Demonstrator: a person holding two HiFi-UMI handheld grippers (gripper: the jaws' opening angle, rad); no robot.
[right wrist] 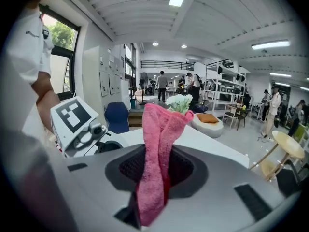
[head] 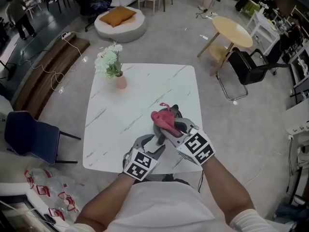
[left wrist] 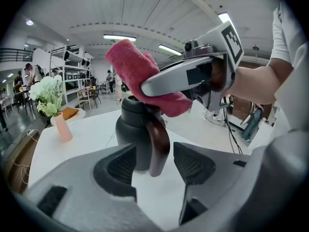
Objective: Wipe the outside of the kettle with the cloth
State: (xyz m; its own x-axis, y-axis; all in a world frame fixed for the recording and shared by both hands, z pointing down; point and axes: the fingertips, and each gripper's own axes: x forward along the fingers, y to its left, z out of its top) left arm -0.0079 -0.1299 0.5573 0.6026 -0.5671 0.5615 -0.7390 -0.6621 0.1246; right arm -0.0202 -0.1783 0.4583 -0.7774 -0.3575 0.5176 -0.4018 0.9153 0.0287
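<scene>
On the white marble table [head: 145, 95], at its near edge, stands the round dark grey kettle [left wrist: 129, 134]. The right gripper [right wrist: 157, 170] squeezes the fluffy pink cloth [right wrist: 161, 129] on top of it. The left gripper [left wrist: 155, 173] is wide open around the kettle's handle [left wrist: 158, 141].

Place: I stand in a large open studio hall.
Evidence: shelves [right wrist: 222, 81], upper balcony [right wrist: 164, 65], ceiling strip lights [left wrist: 119, 36], floor cable [head: 54, 74], round side table [head: 232, 30].
</scene>
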